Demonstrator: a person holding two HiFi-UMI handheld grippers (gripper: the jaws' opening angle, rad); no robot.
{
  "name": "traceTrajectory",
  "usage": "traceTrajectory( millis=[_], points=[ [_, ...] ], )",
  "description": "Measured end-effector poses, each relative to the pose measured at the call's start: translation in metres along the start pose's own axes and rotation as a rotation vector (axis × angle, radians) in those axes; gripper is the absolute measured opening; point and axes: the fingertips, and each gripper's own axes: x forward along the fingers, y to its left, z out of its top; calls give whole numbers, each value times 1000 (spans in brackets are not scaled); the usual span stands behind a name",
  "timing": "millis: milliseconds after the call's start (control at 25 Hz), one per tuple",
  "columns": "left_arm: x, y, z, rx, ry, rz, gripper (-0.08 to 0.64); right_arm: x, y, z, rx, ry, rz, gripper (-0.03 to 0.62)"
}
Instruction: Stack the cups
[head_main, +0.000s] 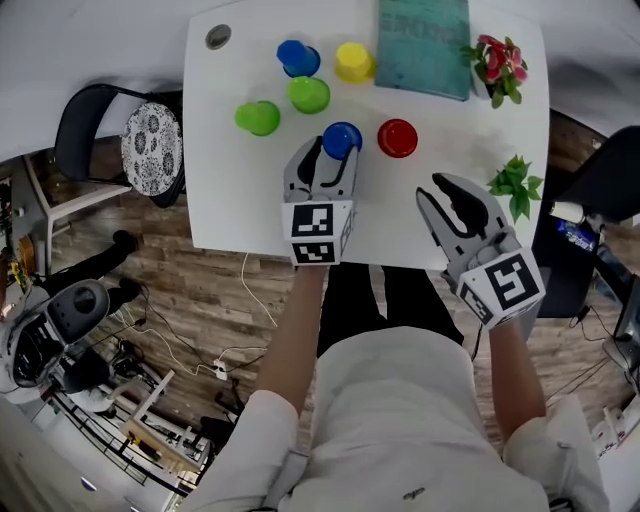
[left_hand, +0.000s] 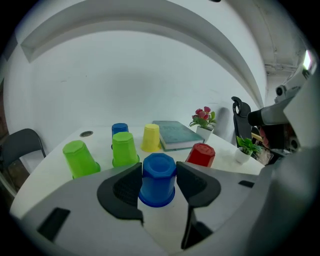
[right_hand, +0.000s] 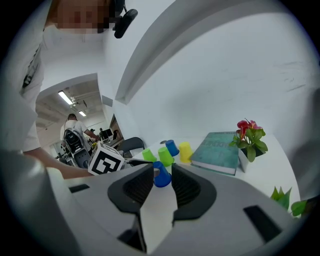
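Left gripper (head_main: 328, 158) jaws wide, straddling the near blue cup (head_main: 341, 138) at the table (head_main: 250, 200) front, not clamped — an off-centre close could skid it into the red cup (head_main: 397, 137); right gripper (head_main: 450, 192) part-open, empty.

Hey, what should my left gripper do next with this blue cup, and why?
Probably squeeze the left gripper firmly on the near blue cup before lifting. The cup stands upside down on the table between the jaws, pads at its sides, but whether they already press I cannot tell.
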Motion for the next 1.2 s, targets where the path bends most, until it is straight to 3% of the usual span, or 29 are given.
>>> traceTrajectory(
  millis=[360,680,1000,1200],
  points=[
    [-36,1,2,-25,-35,-14,215,3,-2,-1,-9,-2,-30,113],
    [-71,15,-22,-17,6,16,215,19,-19,-8,-46,29,-78,117],
    [-85,35,-40,-44,4,41,215,45,-30,-18,-121,75,-146,208],
    [-90,42,-48,-35,1,43,215,59,-37,-26,-141,101,-179,232]
  ],
)
